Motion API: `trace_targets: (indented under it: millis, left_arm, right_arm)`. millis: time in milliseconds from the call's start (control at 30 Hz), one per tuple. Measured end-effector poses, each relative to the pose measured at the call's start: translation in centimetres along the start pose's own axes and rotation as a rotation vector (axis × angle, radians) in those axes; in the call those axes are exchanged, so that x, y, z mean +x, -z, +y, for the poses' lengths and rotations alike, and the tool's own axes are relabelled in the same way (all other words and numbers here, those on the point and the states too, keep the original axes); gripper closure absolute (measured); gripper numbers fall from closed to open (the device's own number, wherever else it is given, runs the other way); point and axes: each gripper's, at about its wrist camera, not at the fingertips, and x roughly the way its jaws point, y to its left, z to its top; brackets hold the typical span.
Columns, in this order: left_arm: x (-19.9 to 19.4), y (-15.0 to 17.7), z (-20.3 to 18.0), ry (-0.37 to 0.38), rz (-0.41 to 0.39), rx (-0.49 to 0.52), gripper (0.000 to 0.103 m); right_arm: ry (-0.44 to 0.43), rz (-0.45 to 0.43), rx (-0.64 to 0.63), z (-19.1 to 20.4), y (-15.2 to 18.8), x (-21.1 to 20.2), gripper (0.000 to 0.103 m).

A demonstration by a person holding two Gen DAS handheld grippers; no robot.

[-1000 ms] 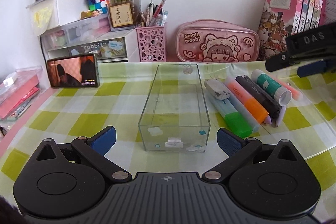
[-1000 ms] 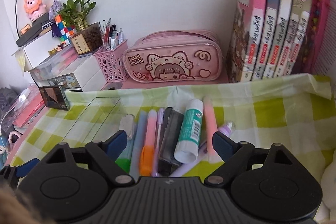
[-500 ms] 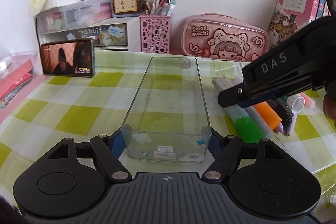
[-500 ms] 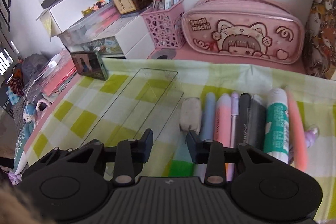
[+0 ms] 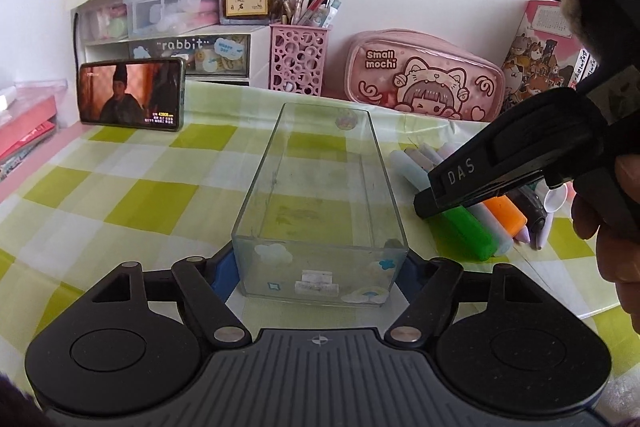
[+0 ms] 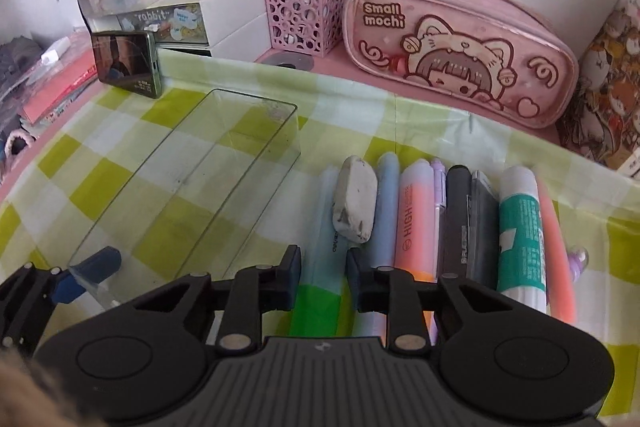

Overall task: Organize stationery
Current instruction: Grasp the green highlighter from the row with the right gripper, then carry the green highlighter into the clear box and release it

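Highlighter (image 6: pixel 320 267), green-capped with a pale blue barrel, lay low in the frame's centre between the right gripper's (image 6: pixel 323 277) narrowed jaws, contact unclear. At lower centre of the left view, the left gripper (image 5: pixel 320 267) clamped the clear tray's (image 5: pixel 320 227) near end.

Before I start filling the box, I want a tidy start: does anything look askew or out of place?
One thing: the white eraser rests on top of the green-capped highlighter and the pale blue pen, tilted, while the other pens lie flat, side by side. The clear box has nothing in it and sits upright.
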Motion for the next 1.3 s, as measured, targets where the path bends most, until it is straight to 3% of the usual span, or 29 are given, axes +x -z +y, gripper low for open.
trace_targets:
  millis: [167,333,500,733,1033,1300]
  left_arm:
    - [0.0,0.1,-0.1,-0.001,-0.005,0.001,0.029]
    - [-0.1,0.2,-0.1,-0.003,-0.006,0.002,0.029]
    - [-0.2,0.2,-0.1,-0.005,-0.008,0.002,0.029]
    - [-0.4,0.2,0.0,-0.002,-0.012,-0.001,0.029]
    - [-0.6,0.4,-0.3,-0.018,-0.009,0.005,0.029]
    - [-0.8,0.5,-0.1,-0.016,-0.013,0.005,0.029]
  right_arm:
    - [-0.153,-0.043,0.227,-2.7,1.3,-0.8,0.093]
    - [-0.245,-0.053,0.358,-4.0,1.9,-0.8,0.097]
    - [-0.237,-0.082,0.377,-4.1,2.4,-1.5,0.097]
    - [-0.293,-0.189,0.389,-3.8,1.3,-5.1,0.097]
    - [-0.358,-0.122,0.39,-0.6,-1.0,-4.3,0.096]
    - [-0.319,-0.01,0.352,1.7,-2.9,-1.0,0.096]
